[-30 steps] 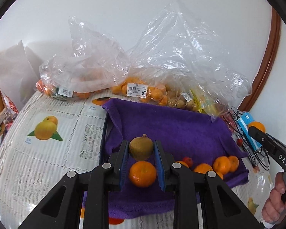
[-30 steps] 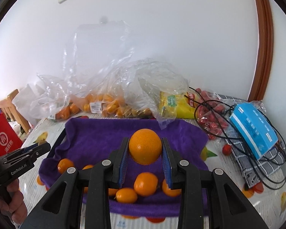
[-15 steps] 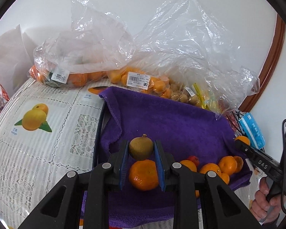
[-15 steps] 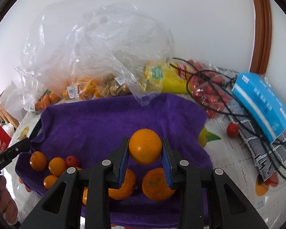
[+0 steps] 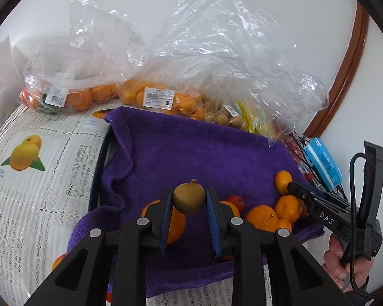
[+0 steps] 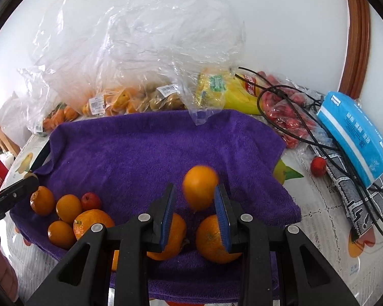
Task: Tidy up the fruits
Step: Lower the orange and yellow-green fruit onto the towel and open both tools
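Note:
My left gripper [image 5: 189, 200] is shut on a brown kiwi [image 5: 189, 198] and holds it above the near part of the purple towel [image 5: 191, 150]. My right gripper [image 6: 195, 196] has its jaws spread. A blurred orange [image 6: 200, 187] sits between them, touching only the right pad, over the towel [image 6: 153, 148]. Several oranges and a small red fruit [image 6: 90, 201] lie on the towel's near edge, some right under the fingers. The right gripper also shows at the right of the left wrist view [image 5: 291, 187].
Clear plastic bags of oranges [image 5: 155, 98] and other fruit line the wall behind the towel. A blue tissue pack [image 6: 355, 137], black cables [image 6: 293, 117] and a red-fruit bag lie to the right. A loose red fruit [image 6: 318, 166] sits on the tablecloth.
The right gripper's jaws have opened and the orange is loose between them. Both grippers have moved lower and closer over the towel. The left still grips the kiwi.

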Demonstrator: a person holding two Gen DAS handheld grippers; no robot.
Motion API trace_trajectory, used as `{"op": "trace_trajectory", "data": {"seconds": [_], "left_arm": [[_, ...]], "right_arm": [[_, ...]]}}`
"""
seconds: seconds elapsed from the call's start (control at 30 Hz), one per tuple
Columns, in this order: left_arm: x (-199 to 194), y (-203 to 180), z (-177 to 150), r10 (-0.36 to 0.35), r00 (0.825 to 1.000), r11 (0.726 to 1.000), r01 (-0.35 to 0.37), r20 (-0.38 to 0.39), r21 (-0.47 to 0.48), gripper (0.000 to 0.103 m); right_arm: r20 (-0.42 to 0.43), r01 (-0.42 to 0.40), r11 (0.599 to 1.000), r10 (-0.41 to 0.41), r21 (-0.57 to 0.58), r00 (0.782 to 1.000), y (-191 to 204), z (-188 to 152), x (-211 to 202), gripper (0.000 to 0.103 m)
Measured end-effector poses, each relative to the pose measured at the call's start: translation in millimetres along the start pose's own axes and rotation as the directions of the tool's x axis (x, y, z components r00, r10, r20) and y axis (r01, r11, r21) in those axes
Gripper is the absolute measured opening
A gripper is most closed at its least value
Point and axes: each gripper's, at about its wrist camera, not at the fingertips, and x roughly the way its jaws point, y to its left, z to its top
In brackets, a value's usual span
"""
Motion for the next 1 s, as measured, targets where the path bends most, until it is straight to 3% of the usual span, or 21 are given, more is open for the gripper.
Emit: {"op": "trace_trajectory", "data": {"seconds": [0.37, 0.83, 1.0], "left_arm": [[2, -1, -3, -0.031, 0.999, 0.999, 0.031, -0.023, -0.006, 0.025], [6, -13, -9, -0.016, 0.999, 0.998, 0.018, -0.044, 0.054, 0.025], [3, -14, -7, -0.021, 0.999, 0.998, 0.023, -0.038, 0.057, 0.037]], "right_arm": [[0.007, 0.016, 1.000, -0.016, -0.010, 1.000, 1, 0, -2, 0.032], [0.036, 0.019, 0.999, -0.018, -0.035, 0.999, 8, -3, -6, 0.032], [0.039, 0.010, 0.999, -0.008, -0.048, 0.999, 11, -4, -8, 0.032]]}}
